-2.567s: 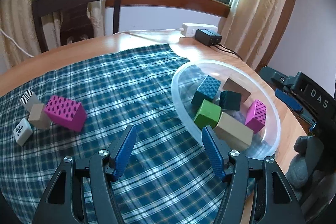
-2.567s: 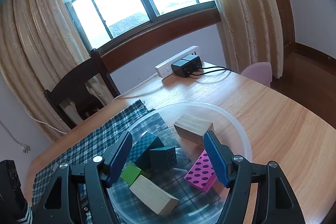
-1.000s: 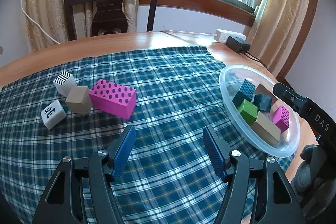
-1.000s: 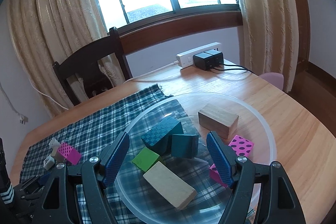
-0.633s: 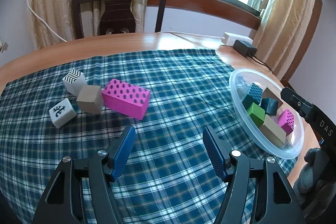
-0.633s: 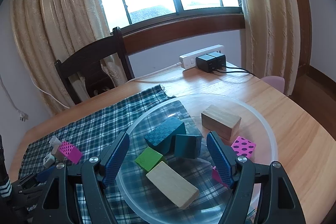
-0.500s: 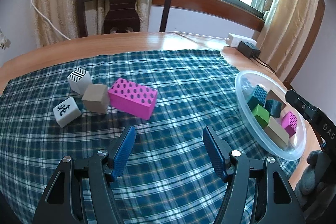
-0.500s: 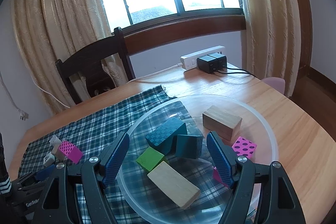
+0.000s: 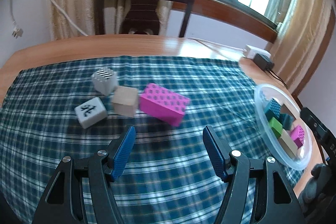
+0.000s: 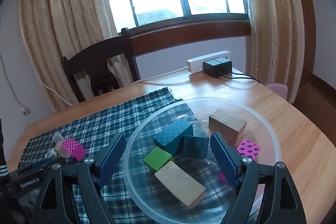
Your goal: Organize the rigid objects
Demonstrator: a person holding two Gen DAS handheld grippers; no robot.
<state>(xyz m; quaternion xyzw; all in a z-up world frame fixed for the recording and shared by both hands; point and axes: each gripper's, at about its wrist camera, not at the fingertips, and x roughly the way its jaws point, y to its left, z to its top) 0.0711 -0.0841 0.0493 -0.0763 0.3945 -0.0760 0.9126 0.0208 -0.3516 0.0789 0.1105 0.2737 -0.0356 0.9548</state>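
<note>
The left tool hung open facing the pink block mid-table, likely its next pick; the right tool, open and empty, hovered over the bowl near the table's right edge.

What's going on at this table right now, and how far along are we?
A person with a gripper in each hand is sorting blocks into the clear bowl. Six blocks already lie in it. Four remain on the plaid cloth: the pink dotted block, a plain beige cube, a striped cube and a cube with a black character. The left gripper is open and empty, facing the pink block. The right gripper is open above the bowl.
</note>
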